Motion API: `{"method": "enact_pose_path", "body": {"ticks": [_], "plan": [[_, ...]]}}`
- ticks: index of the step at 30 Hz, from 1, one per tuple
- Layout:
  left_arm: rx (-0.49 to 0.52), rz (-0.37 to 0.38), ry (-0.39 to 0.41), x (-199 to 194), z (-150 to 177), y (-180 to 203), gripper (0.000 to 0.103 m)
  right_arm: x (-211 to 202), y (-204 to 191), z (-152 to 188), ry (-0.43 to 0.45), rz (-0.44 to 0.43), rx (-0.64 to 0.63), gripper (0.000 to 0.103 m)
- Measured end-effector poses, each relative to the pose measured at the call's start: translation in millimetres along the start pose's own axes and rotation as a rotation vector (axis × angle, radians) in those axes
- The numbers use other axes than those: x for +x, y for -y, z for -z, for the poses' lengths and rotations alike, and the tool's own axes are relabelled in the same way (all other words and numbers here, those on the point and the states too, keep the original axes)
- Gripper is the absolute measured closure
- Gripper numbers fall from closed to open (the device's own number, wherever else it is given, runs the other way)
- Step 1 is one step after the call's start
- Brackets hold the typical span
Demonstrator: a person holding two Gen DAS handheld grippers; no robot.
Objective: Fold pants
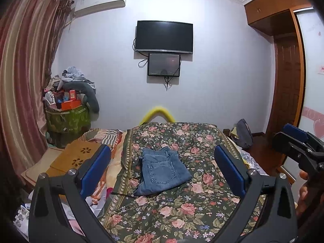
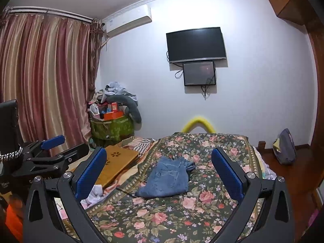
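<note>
Both tongs wide, empty: left gripper point(image 1: 162, 168), right gripper point(image 2: 159, 172), raised clear of the bed point(image 1: 202, 202). Ahead at twelve o'clock, jeans point(image 1: 162, 174) on the bedspread, already a compact bundle, back pocket up. Folding seemingly complete; at most a tidy of the loose far edge. Farther, ten o'clock: green bin point(image 1: 67, 119) heaped with boxes and clothes.

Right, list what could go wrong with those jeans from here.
1. The jeans lie in a loose, uneven bundle, with the far edge bunched; another grab may undo the fold.
2. The quilt beneath is soft and rumpled, so the jaws might pinch it along with the denim.
3. Both grippers, left and right, are open and hold nothing, so nothing pins the bundle.
</note>
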State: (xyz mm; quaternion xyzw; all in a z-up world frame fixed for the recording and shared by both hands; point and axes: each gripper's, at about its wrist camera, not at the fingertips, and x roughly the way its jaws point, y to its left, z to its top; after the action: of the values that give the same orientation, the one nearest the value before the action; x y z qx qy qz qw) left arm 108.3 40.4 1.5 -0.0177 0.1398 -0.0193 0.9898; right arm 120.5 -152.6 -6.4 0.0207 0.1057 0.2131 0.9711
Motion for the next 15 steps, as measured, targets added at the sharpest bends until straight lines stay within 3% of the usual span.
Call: {"method": "enact_pose_path", "body": {"ticks": [15], "plan": [[0.014, 0.01, -0.004, 0.2, 1.4, 0.2, 0.0, -0.1, 1.5, 1.0, -0.007, 0.011, 0.0, 0.0]]}}
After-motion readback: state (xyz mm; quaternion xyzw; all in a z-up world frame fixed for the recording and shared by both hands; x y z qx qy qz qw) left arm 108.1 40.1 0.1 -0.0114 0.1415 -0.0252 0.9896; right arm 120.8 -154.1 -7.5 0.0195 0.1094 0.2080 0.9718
